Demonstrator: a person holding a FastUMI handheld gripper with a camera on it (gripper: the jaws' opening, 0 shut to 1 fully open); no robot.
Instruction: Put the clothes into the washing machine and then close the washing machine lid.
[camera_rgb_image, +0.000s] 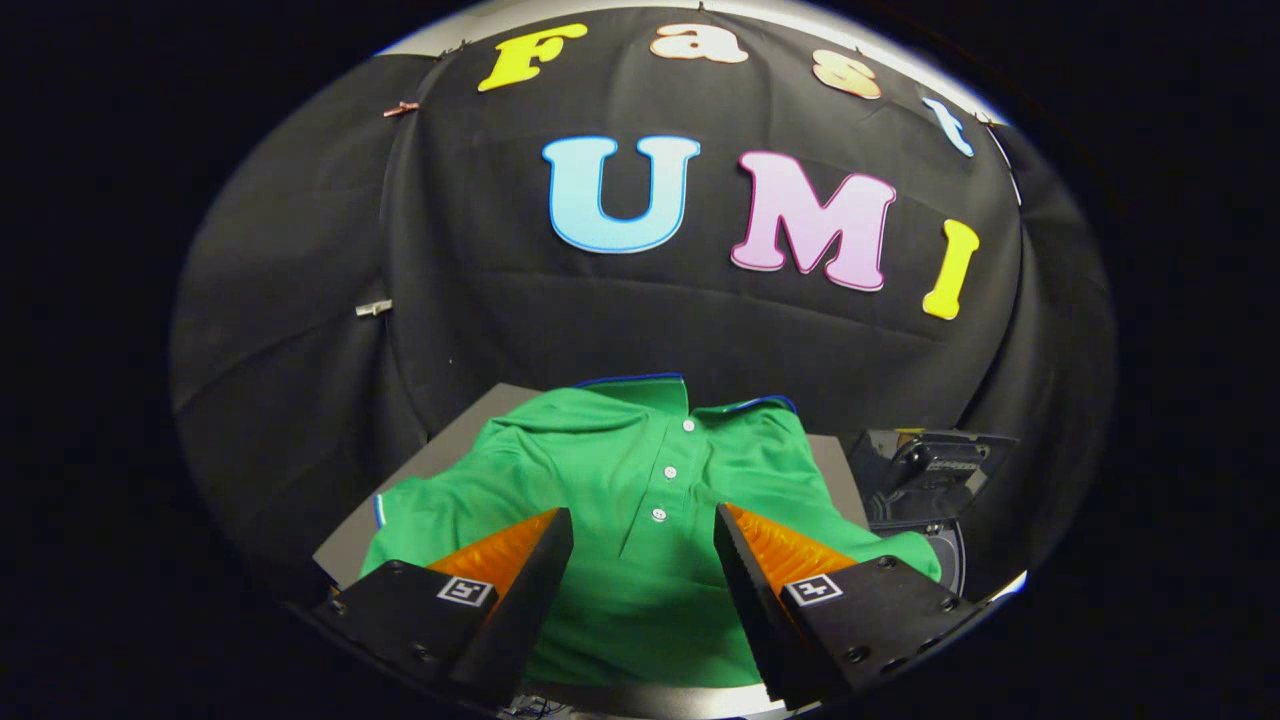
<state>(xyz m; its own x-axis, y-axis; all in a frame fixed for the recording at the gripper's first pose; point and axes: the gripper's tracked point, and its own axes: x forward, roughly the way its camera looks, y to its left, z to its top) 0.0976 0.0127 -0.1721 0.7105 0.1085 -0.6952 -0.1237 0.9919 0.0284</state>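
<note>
A green polo shirt (610, 470) with white buttons and a blue-edged collar lies spread flat on a grey table (445, 450). My gripper (643, 525) hovers over the shirt's chest, open, its two fingers standing apart on either side of the button placket with nothing held between them. To the right of the shirt, beyond the right finger, sits the dark washing machine (925, 475) with its lid up and part of its round opening (950, 555) showing.
The table's left edge (340, 560) drops off beside the shirt's sleeve. Black cloth walls close the booth behind and to both sides.
</note>
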